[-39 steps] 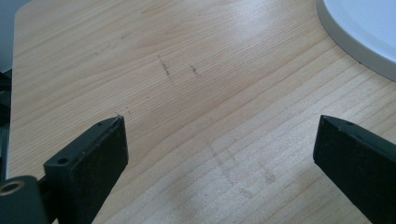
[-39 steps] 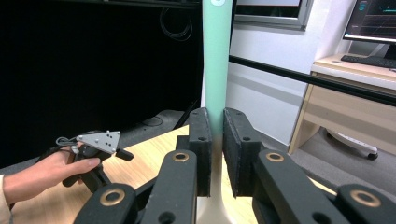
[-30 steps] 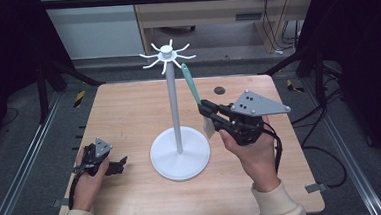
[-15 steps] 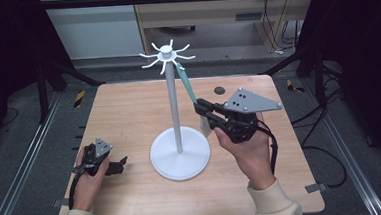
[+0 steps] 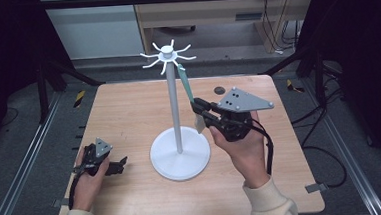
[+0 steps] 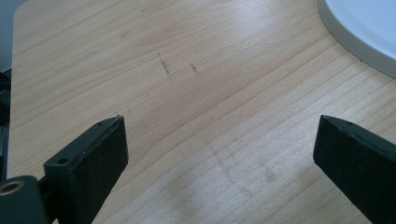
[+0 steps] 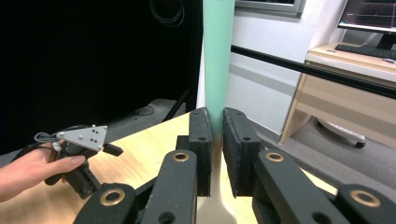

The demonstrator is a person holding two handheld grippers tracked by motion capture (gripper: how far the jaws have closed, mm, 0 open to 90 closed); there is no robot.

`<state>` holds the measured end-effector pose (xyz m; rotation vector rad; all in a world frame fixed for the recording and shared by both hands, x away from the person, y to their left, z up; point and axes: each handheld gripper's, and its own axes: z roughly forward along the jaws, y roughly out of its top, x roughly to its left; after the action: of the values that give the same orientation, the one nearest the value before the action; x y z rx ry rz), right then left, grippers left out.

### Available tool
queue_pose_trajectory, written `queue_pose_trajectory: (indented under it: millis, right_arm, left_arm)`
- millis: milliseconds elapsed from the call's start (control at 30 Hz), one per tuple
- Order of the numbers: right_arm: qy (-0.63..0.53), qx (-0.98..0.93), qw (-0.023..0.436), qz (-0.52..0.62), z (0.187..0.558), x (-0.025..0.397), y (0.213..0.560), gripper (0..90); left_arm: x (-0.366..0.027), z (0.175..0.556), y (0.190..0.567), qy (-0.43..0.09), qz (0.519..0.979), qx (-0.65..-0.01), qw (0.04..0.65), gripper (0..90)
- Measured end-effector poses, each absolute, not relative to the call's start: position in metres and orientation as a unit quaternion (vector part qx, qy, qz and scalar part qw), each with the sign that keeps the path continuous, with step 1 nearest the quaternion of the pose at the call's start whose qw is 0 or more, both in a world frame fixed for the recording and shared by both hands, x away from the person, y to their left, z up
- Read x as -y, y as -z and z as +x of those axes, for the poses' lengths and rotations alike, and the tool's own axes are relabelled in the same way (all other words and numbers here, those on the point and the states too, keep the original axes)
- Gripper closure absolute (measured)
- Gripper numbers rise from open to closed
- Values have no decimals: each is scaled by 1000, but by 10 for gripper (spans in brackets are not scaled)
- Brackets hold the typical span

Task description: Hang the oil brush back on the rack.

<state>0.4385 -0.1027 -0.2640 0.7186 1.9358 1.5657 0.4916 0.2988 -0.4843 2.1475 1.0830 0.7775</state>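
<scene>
In the high view, no words or labels can be read on anything. The right gripper [image 5: 202, 111] is up in the air at about 3 o'clock from the white stand [image 5: 177, 138], and its jaws are squeezed onto a long green tool [image 5: 186, 85]. The tool leans up toward 11 o'clock, and its top is right by the hooks [image 5: 167, 55] at the top of the stand. The right hand [image 5: 243, 147] holds the gripper from below with the wrist bent up. The left gripper [image 5: 113, 166] lies low on the wooden surface [image 5: 123, 111] at about 9 o'clock from the stand, with the left hand [image 5: 87, 180] resting on it. In the left gripper view, the two black jaws stand wide apart over bare wood, and the stand's round base [image 6: 369, 28] is at 1 o'clock. In the right gripper view, the jaws press the green tool [image 7: 217, 60] between them, and it rises straight up toward 12 o'clock. The left gripper [image 7: 79, 144] and hand [image 7: 32, 170] are at 9 o'clock.
</scene>
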Motion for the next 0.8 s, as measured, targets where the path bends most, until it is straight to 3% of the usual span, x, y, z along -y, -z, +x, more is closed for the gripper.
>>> queue_pose_trajectory:
  millis: [800]
  right_arm:
    - [-586, -717, 269, 264, 438, 100, 265, 816]
  left_arm:
    - [-299, 491, 484, -294, 808, -411, 304, 27]
